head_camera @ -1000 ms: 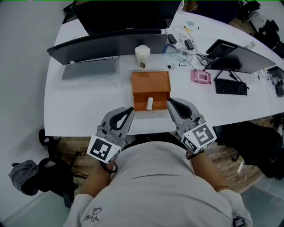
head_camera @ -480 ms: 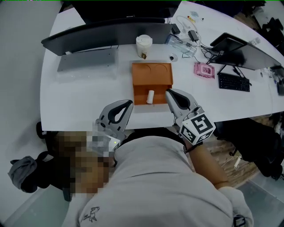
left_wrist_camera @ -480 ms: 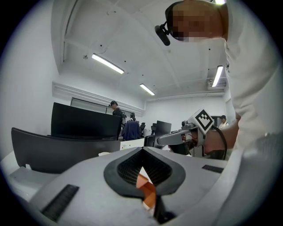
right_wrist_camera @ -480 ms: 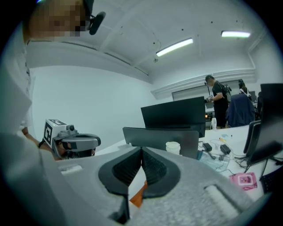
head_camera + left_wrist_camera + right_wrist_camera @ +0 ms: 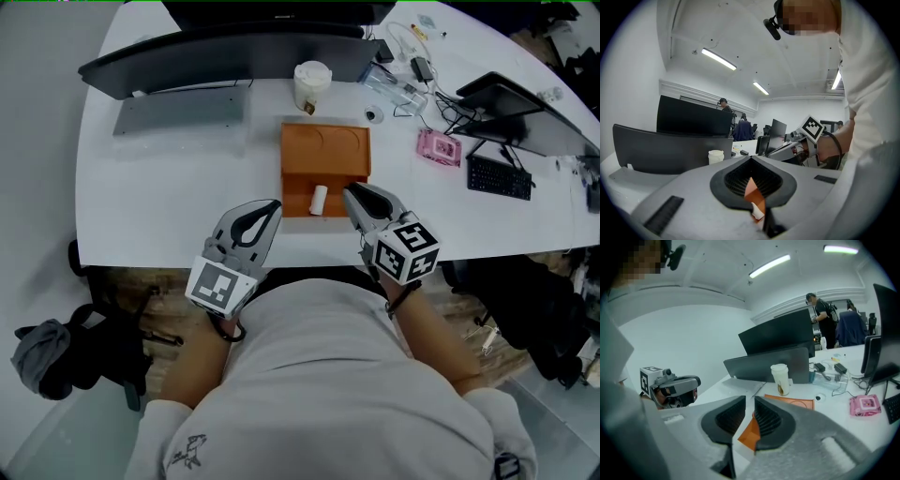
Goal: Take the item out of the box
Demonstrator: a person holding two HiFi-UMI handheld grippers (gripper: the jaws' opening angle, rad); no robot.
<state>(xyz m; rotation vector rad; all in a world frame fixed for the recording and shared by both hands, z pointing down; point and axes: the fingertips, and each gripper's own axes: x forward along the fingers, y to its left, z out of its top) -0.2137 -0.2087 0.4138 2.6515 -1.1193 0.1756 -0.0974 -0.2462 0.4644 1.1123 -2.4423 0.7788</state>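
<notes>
Right gripper first: its two grey ribbed fingers were pressed tight together a second ago and now they're opening, with a narrow slot between them. Nothing is in that slot yet. All you see through it is a sliver of the open orange cardboard box just past the tips.

From the head view, the right gripper has also crept in. Its tips now sit over the box's front right corner, where before they hung just off that corner. The thing we actually want, the small white cylinder standing in the box's open front section, is just to the left of those fingertips. It's close but not touching.

So my read is that this is the reach-and-open bit, lining up for the grab. The cylinder hasn't been touched, and the gap looks too narrow to get round it yet, so the fingers probably need to spread more before they close in.

The left gripper is doing nothing much. Its black-padded fingers are pressed together at the tips with nothing pinched, and the box only peeks through the hollow behind them. In the head view the left gripper is parked near the box's front left corner, about where it was.

Further out past the box there's a white paper cup, all on the white desk.
</notes>
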